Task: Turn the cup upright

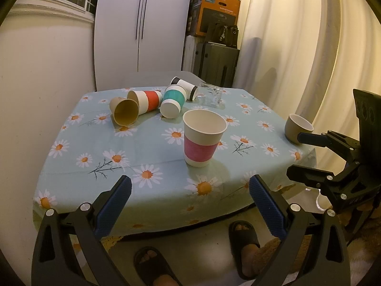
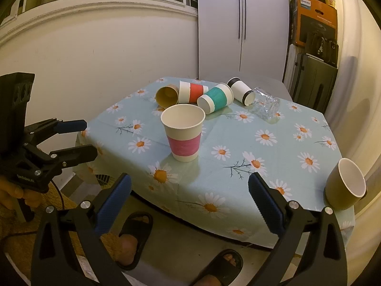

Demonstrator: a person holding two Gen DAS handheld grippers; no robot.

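Observation:
A pink-banded paper cup (image 1: 202, 138) (image 2: 183, 132) stands upright near the table's front. Behind it lie on their sides a brown cup (image 1: 125, 113) (image 2: 167, 95), a red-banded cup (image 1: 147, 100) (image 2: 191, 91), a teal-banded cup (image 1: 173, 101) (image 2: 215, 98), a black-banded cup (image 1: 184, 87) (image 2: 240, 90) and a clear glass (image 1: 210, 94) (image 2: 266, 106). A tan mug (image 1: 297, 127) (image 2: 345, 187) lies tilted at the right edge. My left gripper (image 1: 190, 197) (image 2: 73, 138) is open and empty before the table. My right gripper (image 2: 189, 195) (image 1: 302, 155) is open and empty.
The table (image 1: 95, 143) (image 2: 238, 178) carries a daisy-print cloth. A white cabinet (image 1: 142, 28), stacked boxes and a suitcase (image 1: 214, 59) stand behind. A curtain (image 1: 297, 47) hangs at the right. Sandalled feet (image 1: 243, 243) are on the floor below the front edge.

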